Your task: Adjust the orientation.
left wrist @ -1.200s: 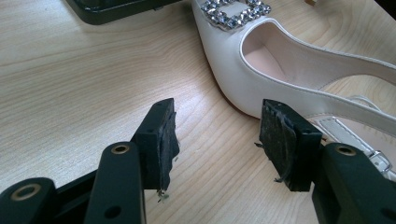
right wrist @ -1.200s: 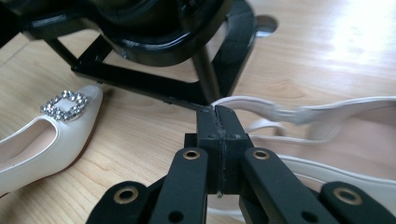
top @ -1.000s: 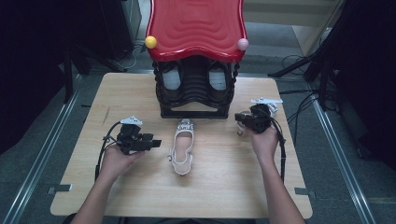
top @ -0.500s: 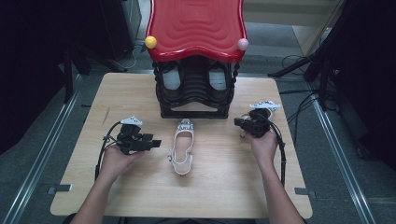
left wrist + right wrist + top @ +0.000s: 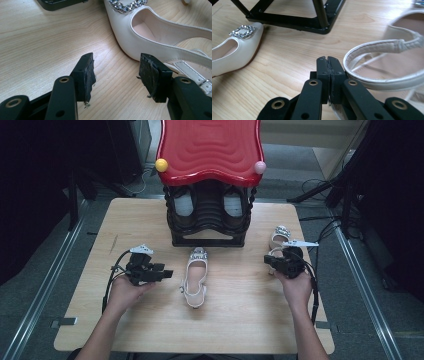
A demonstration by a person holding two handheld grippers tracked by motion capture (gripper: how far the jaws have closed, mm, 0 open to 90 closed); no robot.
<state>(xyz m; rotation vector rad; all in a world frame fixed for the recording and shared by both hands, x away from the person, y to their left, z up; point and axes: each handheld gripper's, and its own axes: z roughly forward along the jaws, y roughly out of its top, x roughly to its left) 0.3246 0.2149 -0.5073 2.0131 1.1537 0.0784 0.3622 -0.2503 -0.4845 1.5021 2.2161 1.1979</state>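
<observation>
A white slingback shoe with a jewelled buckle (image 5: 195,277) lies mid-table, toe toward the rack. My left gripper (image 5: 169,273) hovers just left of it, jaws open and empty. In the left gripper view the left gripper (image 5: 116,62) has the shoe's side (image 5: 150,42) just beyond its right pad. A second white shoe (image 5: 280,239) lies at the right. My right gripper (image 5: 267,262) sits in front of it. The right gripper (image 5: 328,60) is shut with nothing seen between the pads. That shoe's heel strap (image 5: 384,47) loops close beside the right jaw.
A shoe rack with a red wavy top (image 5: 210,150) and a black frame (image 5: 207,237) stands at the back centre with dark shoes inside. Its base (image 5: 294,21) lies ahead of the right gripper. Bare wooden table (image 5: 240,320) stretches toward the person.
My right gripper has drawn back toward the person, still shut, uncovering the second shoe behind it. The left gripper and the middle shoe have stayed put.
</observation>
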